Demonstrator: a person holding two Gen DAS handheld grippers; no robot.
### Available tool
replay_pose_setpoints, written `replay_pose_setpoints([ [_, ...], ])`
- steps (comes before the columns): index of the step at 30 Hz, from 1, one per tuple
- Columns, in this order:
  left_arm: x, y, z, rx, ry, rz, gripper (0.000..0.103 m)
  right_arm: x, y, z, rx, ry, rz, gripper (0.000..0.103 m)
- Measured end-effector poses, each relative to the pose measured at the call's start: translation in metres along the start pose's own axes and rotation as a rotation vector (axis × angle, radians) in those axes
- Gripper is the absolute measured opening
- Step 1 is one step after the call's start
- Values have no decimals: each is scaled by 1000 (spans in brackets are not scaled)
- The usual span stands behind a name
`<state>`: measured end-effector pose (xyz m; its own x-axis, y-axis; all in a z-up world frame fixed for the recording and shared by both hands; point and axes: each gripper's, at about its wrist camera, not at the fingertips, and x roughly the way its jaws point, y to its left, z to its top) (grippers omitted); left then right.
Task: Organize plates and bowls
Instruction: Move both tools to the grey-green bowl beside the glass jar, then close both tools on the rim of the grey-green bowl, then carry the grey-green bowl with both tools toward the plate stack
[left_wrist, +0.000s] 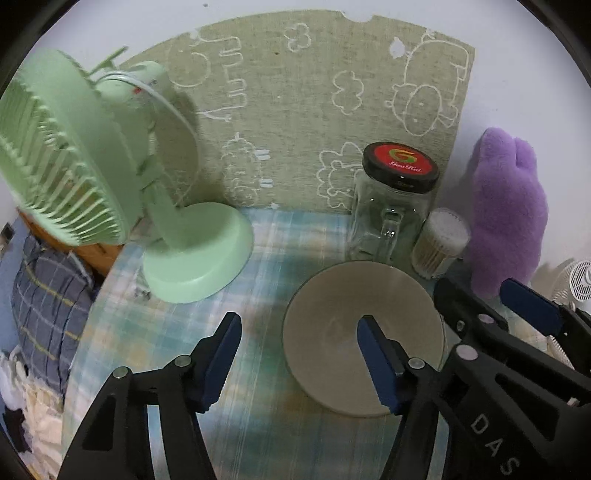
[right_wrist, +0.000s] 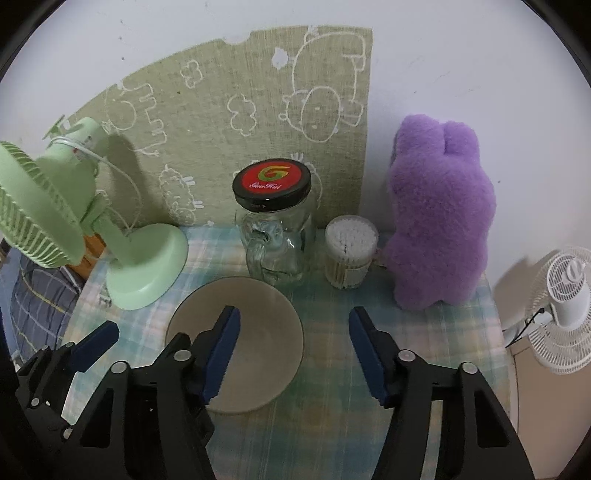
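The beige plate (left_wrist: 364, 338) lay flat on the checked tabletop (left_wrist: 258, 266), with one finger of each claw over it. The left claw (left_wrist: 299, 354) and right claw (right_wrist: 293, 349) both stood half open, holding nothing. A good grasp probably called for straddling opposite rim edges, lowering evenly, then clamping, clear of the glass jar (right_wrist: 275, 236) just beyond.

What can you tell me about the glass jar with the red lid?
The glass jar is clear and looks empty. It has a moulded handle on the side facing us and a black screw lid with a red top bearing a green and yellow swirl logo. The lid is on. It stands upright on the checked tablecloth, near the wall, just behind the grey plate. The tub of cotton swabs stands close beside it; whether they touch is unclear. Neither gripper touches it.
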<state>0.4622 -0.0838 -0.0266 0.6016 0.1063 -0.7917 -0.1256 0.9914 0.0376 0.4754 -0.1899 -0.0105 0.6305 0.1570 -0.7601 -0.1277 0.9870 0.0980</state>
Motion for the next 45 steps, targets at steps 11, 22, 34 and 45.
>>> replay_pose_setpoints([
  [11,43,8,-8,11,68,9,45,44,4,-4,7,64,3,48],
  [22,56,4,-17,23,102,20,25,63,8,-11,2,106,-25,18],
  [34,56,4,-18,40,97,47,18,67,5,-15,11,123,-39,15],
  [45,42,-2,-26,52,124,29,18,52,1,-22,27,160,-60,15],
])
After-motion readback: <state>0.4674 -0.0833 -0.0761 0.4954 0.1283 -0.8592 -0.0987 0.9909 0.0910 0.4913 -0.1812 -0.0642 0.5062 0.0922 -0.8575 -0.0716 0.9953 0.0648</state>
